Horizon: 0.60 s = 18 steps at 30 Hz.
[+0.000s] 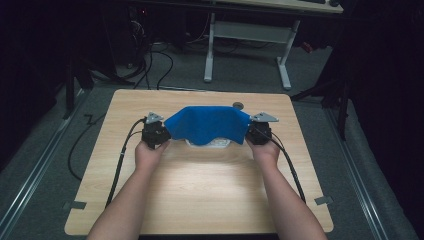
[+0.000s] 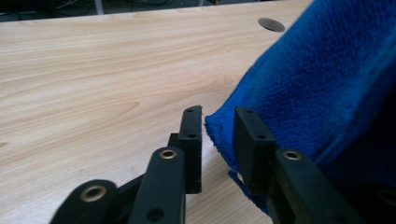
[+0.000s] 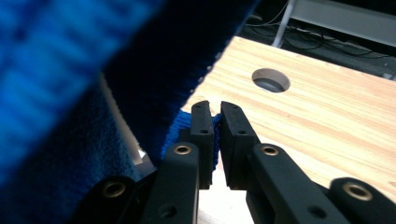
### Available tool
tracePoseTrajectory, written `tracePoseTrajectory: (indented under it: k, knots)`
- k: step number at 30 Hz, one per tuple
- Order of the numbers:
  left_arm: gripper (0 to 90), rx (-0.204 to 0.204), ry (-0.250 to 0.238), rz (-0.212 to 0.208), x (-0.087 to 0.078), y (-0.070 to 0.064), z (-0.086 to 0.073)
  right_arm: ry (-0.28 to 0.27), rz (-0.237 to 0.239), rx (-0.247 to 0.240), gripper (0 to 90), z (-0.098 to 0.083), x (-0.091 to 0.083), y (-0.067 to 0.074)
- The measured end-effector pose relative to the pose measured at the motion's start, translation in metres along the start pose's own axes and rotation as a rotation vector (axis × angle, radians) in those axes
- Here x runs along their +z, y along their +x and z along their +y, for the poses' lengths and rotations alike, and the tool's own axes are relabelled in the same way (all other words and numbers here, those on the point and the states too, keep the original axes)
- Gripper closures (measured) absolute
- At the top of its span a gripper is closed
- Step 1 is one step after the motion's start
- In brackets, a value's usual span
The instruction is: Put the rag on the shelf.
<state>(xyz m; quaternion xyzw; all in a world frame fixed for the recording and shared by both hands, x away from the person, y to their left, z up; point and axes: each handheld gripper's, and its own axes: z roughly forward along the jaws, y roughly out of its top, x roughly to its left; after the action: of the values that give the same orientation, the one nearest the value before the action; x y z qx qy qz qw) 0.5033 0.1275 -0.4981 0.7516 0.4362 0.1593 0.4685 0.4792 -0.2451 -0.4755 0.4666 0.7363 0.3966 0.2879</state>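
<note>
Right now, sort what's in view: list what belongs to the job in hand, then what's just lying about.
In the job:
- blue cloth, stretched between the grippers
- left gripper, jaws parted around a cloth corner
- right gripper, cloth edge between its jaws
- white object under the cloth

Lying about:
- round hole in the table
- white desk frame behind

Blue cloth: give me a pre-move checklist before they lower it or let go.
1. Left gripper off the blue cloth: ok. The jaws stand apart with the cloth corner loose between them.
2. Right gripper off the cloth: cannot tell. The gap is narrow with a cloth edge inside, and pad contact is unclear.
3. Cloth covers the white item: ok. It drapes over it, with a sliver showing at the near edge.
4. Cloth lies on the table: cannot tell. Its ends sit up at the grippers.
5. Table hole uncovered: ok.
</note>
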Motion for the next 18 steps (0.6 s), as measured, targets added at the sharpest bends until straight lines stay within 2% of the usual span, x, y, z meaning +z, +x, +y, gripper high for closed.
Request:
tracePoseTrajectory:
  k: [9, 18]
  knots:
    - [67.7, -0.002, -0.023, 0.027, -0.014, 0.004, 0.006, -0.025, -0.030, -0.003, 75.9, 0.010, -0.014, -0.010]
    - [62.2, -0.001, -0.055, 0.078, -0.033, 0.011, 0.017, -0.061, -0.055, 0.024, 68.1, 0.021, -0.028, -0.019]
